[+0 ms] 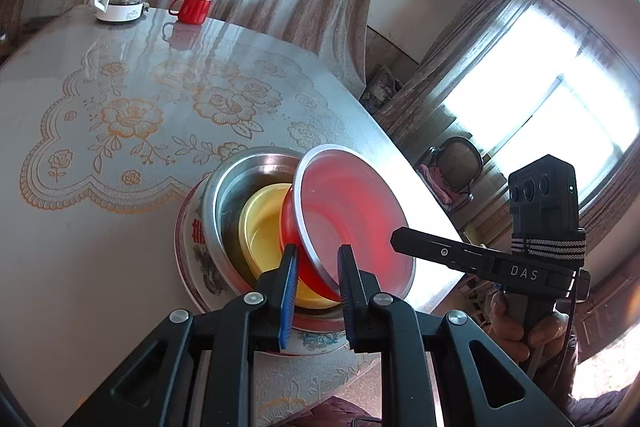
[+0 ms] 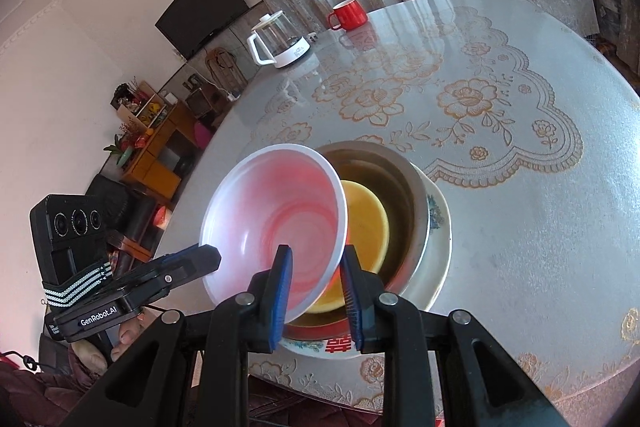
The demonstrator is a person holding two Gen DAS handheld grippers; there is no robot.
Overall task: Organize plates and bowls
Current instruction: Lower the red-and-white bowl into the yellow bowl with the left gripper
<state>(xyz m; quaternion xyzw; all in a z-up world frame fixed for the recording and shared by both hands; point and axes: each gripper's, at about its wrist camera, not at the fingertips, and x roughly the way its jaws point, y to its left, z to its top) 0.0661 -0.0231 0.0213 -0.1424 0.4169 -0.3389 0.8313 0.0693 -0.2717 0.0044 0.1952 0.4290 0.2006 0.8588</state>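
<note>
Left view: left gripper [image 1: 316, 273] pinches the red bowl [image 1: 352, 219] rim, tilted over the yellow bowl [image 1: 266, 227] nested in the steel bowl [image 1: 224, 187].

Right view: right gripper [image 2: 316, 279] straddles the same rim, narrow; level it before lowering.

The tilted bowl [image 2: 276, 223] was red outside and pale pinkish-white inside, with a silvery rim. At its 3 o'clock in the right wrist view sat a yellow bowl [image 2: 366, 223], nested in a dull steel bowl [image 2: 400, 183]. Beneath lay a white plate [image 2: 438, 227] with blue-green flowers and red characters along its edge. The tablecloth [image 2: 520, 207] was grey-white with an orange-gold rose and lace pattern. Toward 12 o'clock stood a red mug [image 2: 349, 13], and at 11 o'clock a clear kettle [image 2: 280, 41] with white base and handle. The gripper pads [image 2: 280, 291] were blue on black fingers.
</note>
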